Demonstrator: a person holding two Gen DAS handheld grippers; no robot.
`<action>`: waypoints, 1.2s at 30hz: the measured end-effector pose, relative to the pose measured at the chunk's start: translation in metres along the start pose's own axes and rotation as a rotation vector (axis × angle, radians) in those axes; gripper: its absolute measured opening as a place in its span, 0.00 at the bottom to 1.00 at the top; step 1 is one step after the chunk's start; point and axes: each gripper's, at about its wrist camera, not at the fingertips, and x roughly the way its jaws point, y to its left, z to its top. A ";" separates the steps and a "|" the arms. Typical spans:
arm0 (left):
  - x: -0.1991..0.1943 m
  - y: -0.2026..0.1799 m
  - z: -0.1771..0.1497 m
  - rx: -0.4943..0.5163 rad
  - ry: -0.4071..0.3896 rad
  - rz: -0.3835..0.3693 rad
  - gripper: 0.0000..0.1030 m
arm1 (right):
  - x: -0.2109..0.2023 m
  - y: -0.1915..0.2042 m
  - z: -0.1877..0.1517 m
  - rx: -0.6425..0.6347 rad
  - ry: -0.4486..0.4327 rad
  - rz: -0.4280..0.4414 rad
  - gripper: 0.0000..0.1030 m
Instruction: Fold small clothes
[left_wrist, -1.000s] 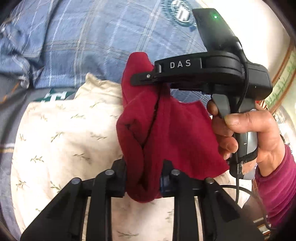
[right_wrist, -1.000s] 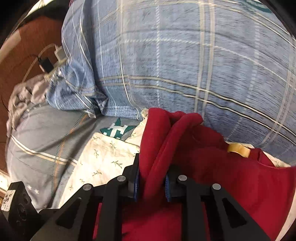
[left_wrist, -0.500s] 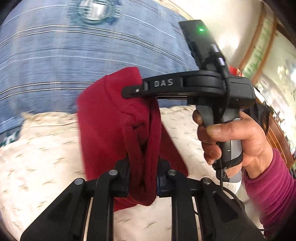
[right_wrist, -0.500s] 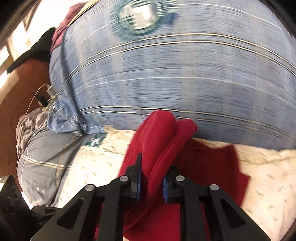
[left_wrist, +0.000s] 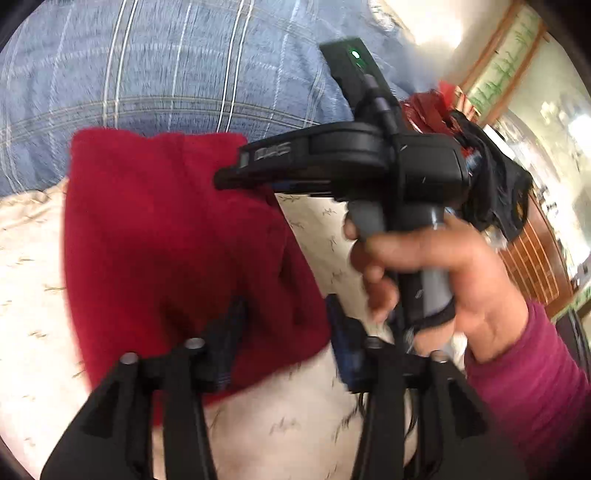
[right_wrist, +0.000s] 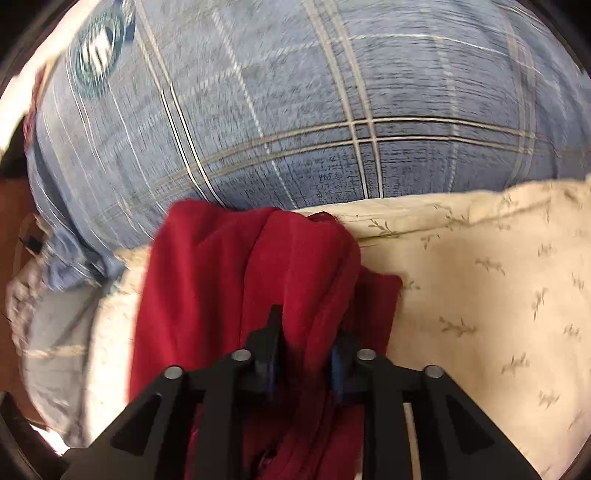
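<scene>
I'm letting go w/ both at once: my left gripper (left_wrist: 282, 334) is opening, jaws roughly half apart, and the soft red fleece garment (left_wrist: 173, 258) is lying between the pads w/o being pinched; my right gripper (right_wrist: 304, 354) is opening too, a ridge of the same red cloth (right_wrist: 243, 280) standing up between its blue pads, prob. no longer squeezed, tho blur makes contact hard to call. The garment is sitting on the cream leaf-print pillow (right_wrist: 480, 280), near its far edge, far end right up against the blue plaid quilt (right_wrist: 314, 110) behind. Risks, imo: fleece is clingy, so if I'm pulling back before the pads are clear, the rubber could be dragging the top layer and undoing the fold; the bunched ridge in the right jaws could be flopping sideways once freed, leaving a lumpy, crooked stack; and the pillow is soft and rounded, so the cloth could be slumping toward the quilt. Left wrist view is giving me what the right can't: the whole right tool from the side, the person's hand (left_wrist: 436, 280) in a magenta sleeve on its handle, its green light, and the garment's flat outline w/ a squared far corner. Right wrist view is showing the layering instead: a lower red layer poking out toward the pillow's right side under the top fold, plus the round badge on the quilt at far left.
</scene>
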 end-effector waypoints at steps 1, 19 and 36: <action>-0.017 0.000 -0.005 0.024 -0.019 0.011 0.52 | -0.011 0.001 -0.004 0.009 -0.005 0.010 0.48; -0.046 0.053 -0.054 -0.025 -0.053 0.268 0.56 | -0.047 0.010 -0.097 -0.069 -0.012 -0.007 0.13; -0.025 0.063 -0.038 -0.072 -0.059 0.305 0.63 | -0.023 0.021 -0.047 -0.142 -0.139 -0.161 0.11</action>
